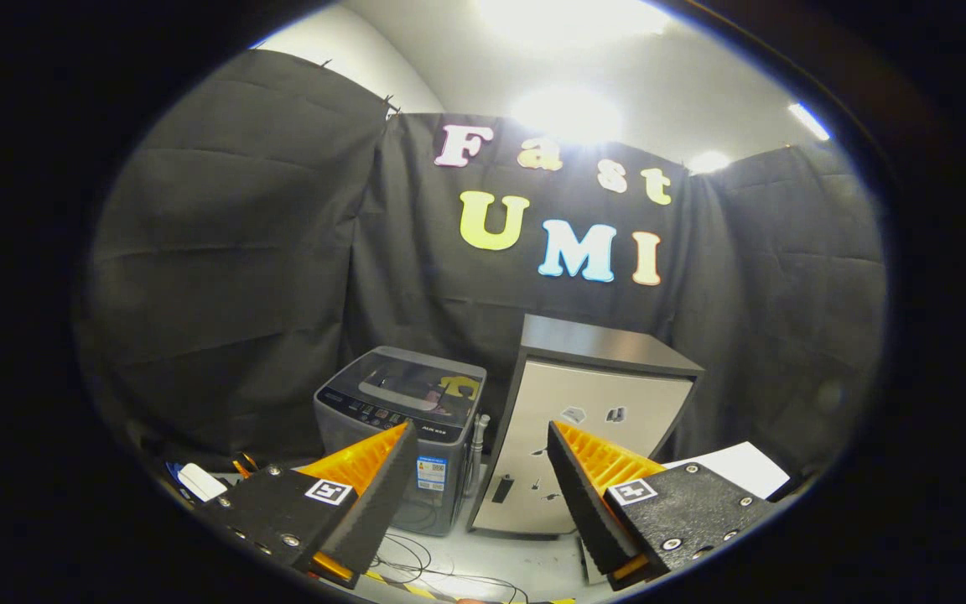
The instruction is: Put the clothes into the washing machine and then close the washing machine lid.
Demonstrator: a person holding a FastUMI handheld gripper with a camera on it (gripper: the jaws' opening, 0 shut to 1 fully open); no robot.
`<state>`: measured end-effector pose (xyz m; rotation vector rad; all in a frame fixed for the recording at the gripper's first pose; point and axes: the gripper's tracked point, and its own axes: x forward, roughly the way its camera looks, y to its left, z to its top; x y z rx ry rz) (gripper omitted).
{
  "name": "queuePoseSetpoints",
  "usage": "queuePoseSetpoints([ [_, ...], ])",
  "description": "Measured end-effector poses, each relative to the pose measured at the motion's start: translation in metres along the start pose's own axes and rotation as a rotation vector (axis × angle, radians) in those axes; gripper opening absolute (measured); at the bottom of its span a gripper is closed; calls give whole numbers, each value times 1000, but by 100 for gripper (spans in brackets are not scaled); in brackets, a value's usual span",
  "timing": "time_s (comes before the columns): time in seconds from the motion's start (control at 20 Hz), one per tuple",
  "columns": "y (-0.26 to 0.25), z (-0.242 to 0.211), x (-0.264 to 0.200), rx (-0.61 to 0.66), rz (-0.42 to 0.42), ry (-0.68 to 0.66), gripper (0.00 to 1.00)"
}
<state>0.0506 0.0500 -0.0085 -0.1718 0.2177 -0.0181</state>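
Note:
A small grey top-loading washing machine (403, 419) stands on the floor beyond my left finger, its tinted lid (416, 382) lying flat and closed. My gripper (483, 436) is held well back from it, fingers wide apart and nothing between them. No clothes can be made out from here; the machine's base is partly hidden behind my left finger (374, 478).
A silver mini fridge (584, 419) with a dark top stands right of the washer, door closed. Cables (416, 558) trail on the pale floor in front. A white board (739, 466) lies beyond my right finger, small items (198, 480) beyond the left. Black cloth walls surround the booth.

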Motion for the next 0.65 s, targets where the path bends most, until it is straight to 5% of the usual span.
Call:
queuePoseSetpoints([
  [0.65,-34,-12,-98,110,-46,-110,95],
])
